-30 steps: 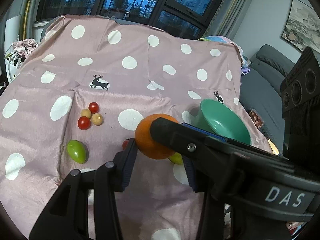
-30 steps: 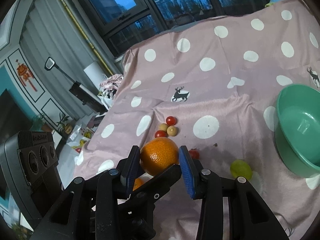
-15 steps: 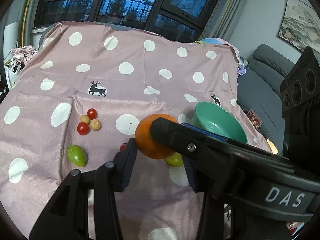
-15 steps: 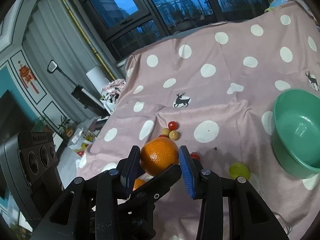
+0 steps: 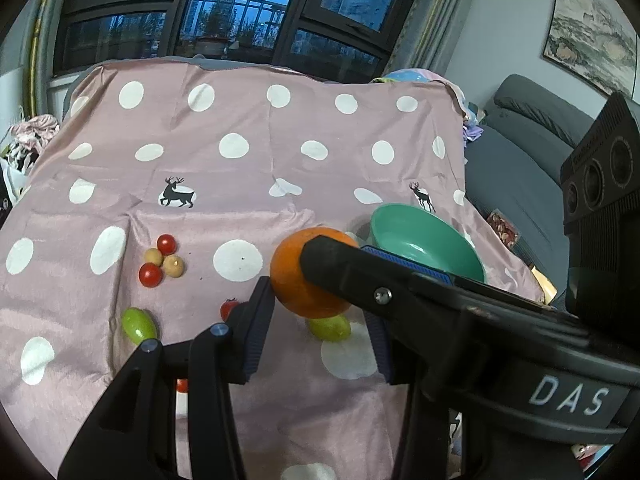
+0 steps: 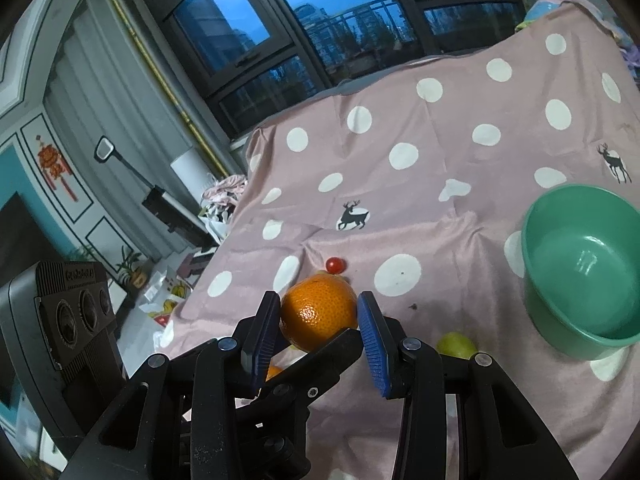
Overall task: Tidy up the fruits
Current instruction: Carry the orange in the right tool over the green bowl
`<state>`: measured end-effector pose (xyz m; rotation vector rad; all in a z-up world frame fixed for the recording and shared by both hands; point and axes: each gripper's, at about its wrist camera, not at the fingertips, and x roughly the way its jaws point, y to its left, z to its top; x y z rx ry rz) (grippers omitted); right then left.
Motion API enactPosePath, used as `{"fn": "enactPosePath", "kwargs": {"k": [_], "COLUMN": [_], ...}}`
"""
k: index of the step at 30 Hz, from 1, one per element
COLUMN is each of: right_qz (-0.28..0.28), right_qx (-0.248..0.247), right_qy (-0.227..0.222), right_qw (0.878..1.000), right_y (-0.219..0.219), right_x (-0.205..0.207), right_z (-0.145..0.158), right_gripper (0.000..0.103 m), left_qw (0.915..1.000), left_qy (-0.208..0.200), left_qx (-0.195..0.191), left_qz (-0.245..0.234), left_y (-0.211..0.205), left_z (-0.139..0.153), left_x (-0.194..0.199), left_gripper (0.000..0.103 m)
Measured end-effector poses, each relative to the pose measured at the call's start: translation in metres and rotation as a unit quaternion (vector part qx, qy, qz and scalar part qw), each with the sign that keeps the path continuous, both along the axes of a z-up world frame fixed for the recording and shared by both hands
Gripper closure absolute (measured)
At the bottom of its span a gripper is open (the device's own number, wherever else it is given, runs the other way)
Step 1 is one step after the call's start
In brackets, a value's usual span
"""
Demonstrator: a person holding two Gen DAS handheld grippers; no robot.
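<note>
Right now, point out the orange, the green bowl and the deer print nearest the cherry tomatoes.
orange (image 6: 318,312), right wrist view, middle of its lit peel.
green bowl (image 6: 560,312), right wrist view, outer wall on the near side.
deer print (image 5: 176,193), left wrist view, the deer's body.

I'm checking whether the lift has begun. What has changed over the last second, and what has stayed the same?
Both grippers have risen a little with the orange: the cloth and green bowl sit lower and farther in both views. Nothing was grasped or released. The right gripper stays clamped on the orange, the left gripper stays beside it, and the small fruits lie where they were.
</note>
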<state>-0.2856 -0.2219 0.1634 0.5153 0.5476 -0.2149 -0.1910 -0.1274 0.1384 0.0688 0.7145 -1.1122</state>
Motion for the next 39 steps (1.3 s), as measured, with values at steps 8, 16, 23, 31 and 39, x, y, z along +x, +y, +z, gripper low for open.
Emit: {"fn": "enactPosePath", "kwargs": {"k": [8, 16, 23, 31, 39], "right_qz": [-0.025, -0.052, -0.081, -0.108, -0.136], "right_qx": [0.011, 0.017, 0.024, 0.026, 0.036], "right_qy": [-0.015, -0.023, -0.024, -0.018, -0.02], "right_qw": [1.0, 0.998, 0.996, 0.994, 0.99], "right_y": [-0.02, -0.042, -0.061, -0.077, -0.093], "right_x": [-0.019, -0.035, -0.049, -0.057, -0.07], "right_z": [0.004, 0.002, -0.002, -0.007, -0.012], "right_gripper": [0.06, 0.06, 0.06, 0.06, 0.06], "left_qw": [0.9997, 0.9989, 0.9977, 0.996, 0.9933], "left_qy": [-0.009, -0.017, -0.014, -0.011, -0.01], "left_qx": [0.004, 0.009, 0.012, 0.019, 0.027], "left_qz": [-0.023, -0.044, -0.065, -0.087, -0.112], "left_y": [-0.026, -0.053, -0.074, -0.097, -0.117], "left_z": [0.003, 0.002, -0.002, -0.005, -0.008], "left_x": [-0.013, -0.026, -0.035, -0.041, -0.049], "left_gripper": [0.058, 0.058, 0.058, 0.058, 0.058]}}
